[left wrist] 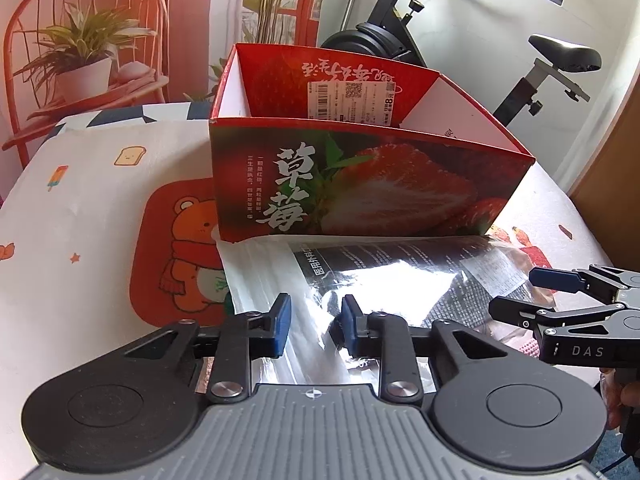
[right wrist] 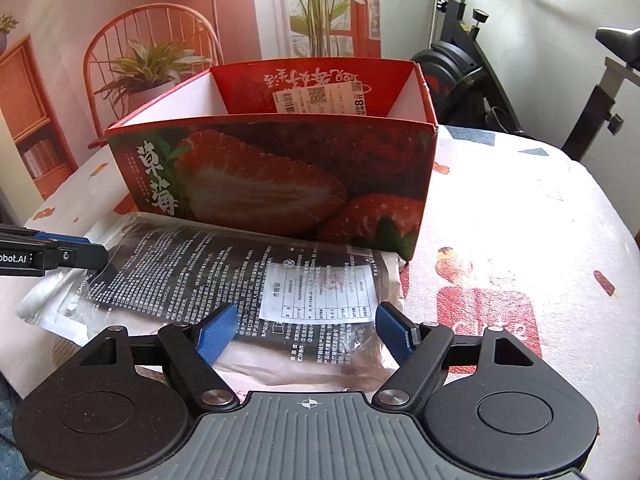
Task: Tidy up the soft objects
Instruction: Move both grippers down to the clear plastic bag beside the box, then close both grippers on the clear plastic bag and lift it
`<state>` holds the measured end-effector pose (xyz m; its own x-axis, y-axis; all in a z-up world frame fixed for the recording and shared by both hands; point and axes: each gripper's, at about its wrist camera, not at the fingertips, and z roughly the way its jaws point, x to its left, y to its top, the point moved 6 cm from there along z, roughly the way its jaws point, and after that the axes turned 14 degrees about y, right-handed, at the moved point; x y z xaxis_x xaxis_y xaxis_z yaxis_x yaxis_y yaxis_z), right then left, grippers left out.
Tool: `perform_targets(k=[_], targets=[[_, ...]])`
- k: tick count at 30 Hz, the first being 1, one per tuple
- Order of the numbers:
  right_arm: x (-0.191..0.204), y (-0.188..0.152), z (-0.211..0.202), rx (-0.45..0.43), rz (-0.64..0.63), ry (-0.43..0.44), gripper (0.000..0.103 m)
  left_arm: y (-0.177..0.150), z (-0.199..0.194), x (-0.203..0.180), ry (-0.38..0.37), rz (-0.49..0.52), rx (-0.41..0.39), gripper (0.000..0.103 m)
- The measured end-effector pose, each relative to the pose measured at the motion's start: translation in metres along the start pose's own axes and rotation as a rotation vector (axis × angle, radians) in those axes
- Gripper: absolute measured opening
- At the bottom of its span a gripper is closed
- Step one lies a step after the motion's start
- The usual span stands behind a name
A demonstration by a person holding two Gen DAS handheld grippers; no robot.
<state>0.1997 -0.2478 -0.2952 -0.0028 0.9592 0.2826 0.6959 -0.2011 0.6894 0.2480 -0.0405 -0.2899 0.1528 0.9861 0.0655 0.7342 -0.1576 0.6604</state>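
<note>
You are in a home: an exercise bike (left wrist: 460,40) stands by the wall, a potted plant (left wrist: 86,60) sits on a red chair (left wrist: 24,60), and a cartoon-print cloth (left wrist: 80,208) covers the tabletop.

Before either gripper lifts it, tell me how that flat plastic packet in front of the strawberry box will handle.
The plastic packet probably flops and sags if lifted by one edge: it lies thin and wrinkled on the tablecloth. Its glossy film throws strong glare, so it may slip between pads. It looks light and unlikely to break.
</note>
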Motion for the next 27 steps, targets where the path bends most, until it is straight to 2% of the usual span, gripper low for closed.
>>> perform_targets(k=[5,13,18,20,21,24,27], targets=[[-0.005,0.01,-0.002,-0.022,0.001,-0.016,0.074,-0.001,0.004,0.002,0.009,-0.005,0.006,0.028],[-0.039,0.015,0.003,-0.022,0.086,-0.07,0.073,-0.001,0.005,0.002,0.009,-0.007,0.009,0.029],[-0.044,0.009,0.014,0.008,0.156,0.014,0.07,0.004,0.008,0.001,0.003,-0.011,0.021,0.034],[-0.042,0.01,0.018,0.014,0.159,0.041,0.07,0.007,0.011,0.003,0.011,-0.031,0.027,0.046],[-0.041,0.01,0.019,0.017,0.163,0.053,0.07,0.009,0.013,0.005,0.021,-0.046,0.031,0.048],[-0.035,0.013,0.024,0.026,0.163,0.075,0.072,0.011,0.017,0.007,0.009,-0.074,0.036,0.049],[-0.032,0.016,0.025,0.036,0.148,0.07,0.07,0.014,0.017,0.001,-0.014,-0.056,0.029,0.049]])
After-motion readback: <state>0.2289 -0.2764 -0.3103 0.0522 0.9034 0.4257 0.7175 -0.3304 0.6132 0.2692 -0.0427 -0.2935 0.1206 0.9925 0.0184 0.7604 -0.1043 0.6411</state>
